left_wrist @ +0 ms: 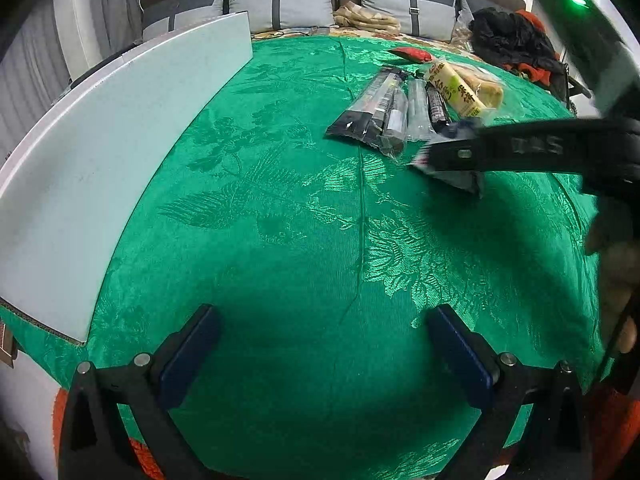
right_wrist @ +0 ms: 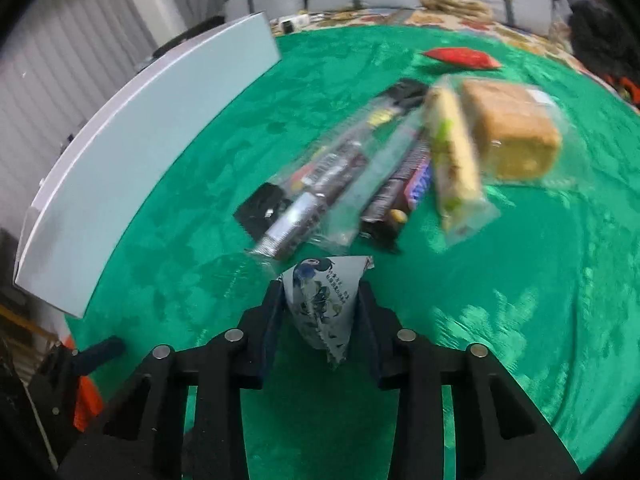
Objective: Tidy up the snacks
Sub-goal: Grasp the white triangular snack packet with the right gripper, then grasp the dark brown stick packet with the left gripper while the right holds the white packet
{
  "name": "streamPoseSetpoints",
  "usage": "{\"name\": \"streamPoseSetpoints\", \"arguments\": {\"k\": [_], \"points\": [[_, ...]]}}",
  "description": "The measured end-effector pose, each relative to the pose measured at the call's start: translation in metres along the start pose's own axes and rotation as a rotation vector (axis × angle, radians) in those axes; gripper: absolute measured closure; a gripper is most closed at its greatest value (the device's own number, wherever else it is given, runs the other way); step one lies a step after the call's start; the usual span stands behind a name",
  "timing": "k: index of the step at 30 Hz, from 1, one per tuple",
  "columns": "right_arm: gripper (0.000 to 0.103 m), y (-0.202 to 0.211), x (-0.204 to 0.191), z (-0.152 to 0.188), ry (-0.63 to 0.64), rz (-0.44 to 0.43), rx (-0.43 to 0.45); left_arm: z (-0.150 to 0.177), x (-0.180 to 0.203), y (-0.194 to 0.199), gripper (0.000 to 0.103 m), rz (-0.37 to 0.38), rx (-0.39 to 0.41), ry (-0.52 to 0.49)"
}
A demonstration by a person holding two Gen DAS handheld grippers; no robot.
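Observation:
My right gripper (right_wrist: 322,296) is shut on a small white packet with a blue print (right_wrist: 320,300), held just above the green cloth in front of the snack pile. In the left wrist view the same gripper (left_wrist: 448,156) reaches in from the right with the packet (left_wrist: 460,178) in its jaws. The pile holds several long dark bar packs (right_wrist: 328,184) (left_wrist: 376,116), a yellow-green cake pack (right_wrist: 452,160) (left_wrist: 460,88) and a bagged brown bread block (right_wrist: 516,132). My left gripper (left_wrist: 324,320) stands open over bare cloth, nothing between its fingers.
A green patterned cloth (left_wrist: 280,220) covers the table. A white board (left_wrist: 120,140) (right_wrist: 140,160) lies along the left edge. A red packet (left_wrist: 412,54) (right_wrist: 460,58) sits behind the pile. A person's hand (left_wrist: 616,280) shows at the right. Cushions line the back.

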State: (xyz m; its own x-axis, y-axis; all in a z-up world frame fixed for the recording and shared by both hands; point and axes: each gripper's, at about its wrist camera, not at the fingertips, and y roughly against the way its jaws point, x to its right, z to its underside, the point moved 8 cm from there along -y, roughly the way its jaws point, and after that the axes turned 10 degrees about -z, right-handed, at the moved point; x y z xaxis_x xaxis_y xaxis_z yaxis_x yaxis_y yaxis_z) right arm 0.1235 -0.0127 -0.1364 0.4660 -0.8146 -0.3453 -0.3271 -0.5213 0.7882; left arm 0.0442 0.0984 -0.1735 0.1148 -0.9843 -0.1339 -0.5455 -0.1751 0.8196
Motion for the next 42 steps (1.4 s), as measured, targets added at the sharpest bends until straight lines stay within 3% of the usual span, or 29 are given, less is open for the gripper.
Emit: {"name": "streamPoseSetpoints", "arguments": {"k": [4,11,13,15,18,24,31,34,39,42], "points": [[0.068,0.03,0.026,0.013,-0.016,0.032,0.05,-0.002,0.003,0.0,0.0,-0.001,-0.002,0.002],[0.067,0.084,0.12,0.029,-0.137,0.177,0.144,-0.005,0.007,-0.001,0.0,-0.004,0.006,0.007],[0.059,0.086,0.137,0.028,-0.138,0.21,0.153,-0.005,0.009,-0.001,0.0,-0.003,0.007,0.002],[0.034,0.088,0.149,0.026,-0.134,0.224,0.166,-0.004,0.01,0.0,0.0,0.0,0.008,-0.002],[0.023,0.085,0.16,0.023,-0.099,0.233,0.163,-0.003,0.01,0.001,0.0,0.003,0.009,-0.006],[0.011,0.075,0.163,0.022,0.013,0.246,0.096,-0.003,0.01,0.001,0.0,0.002,0.007,-0.005],[0.009,0.073,0.165,0.022,0.027,0.252,0.08,-0.008,0.013,-0.001,0.001,0.025,-0.052,-0.017],[0.008,0.073,0.166,0.021,0.026,0.253,0.08,-0.028,0.019,0.001,0.005,0.095,-0.052,0.004],[0.008,0.073,0.166,0.023,0.022,0.253,0.078,-0.084,0.023,0.002,0.018,0.107,0.004,0.016],[0.007,0.073,0.166,0.022,0.023,0.253,0.078,-0.113,0.037,-0.01,0.032,0.092,0.014,-0.034]]}}
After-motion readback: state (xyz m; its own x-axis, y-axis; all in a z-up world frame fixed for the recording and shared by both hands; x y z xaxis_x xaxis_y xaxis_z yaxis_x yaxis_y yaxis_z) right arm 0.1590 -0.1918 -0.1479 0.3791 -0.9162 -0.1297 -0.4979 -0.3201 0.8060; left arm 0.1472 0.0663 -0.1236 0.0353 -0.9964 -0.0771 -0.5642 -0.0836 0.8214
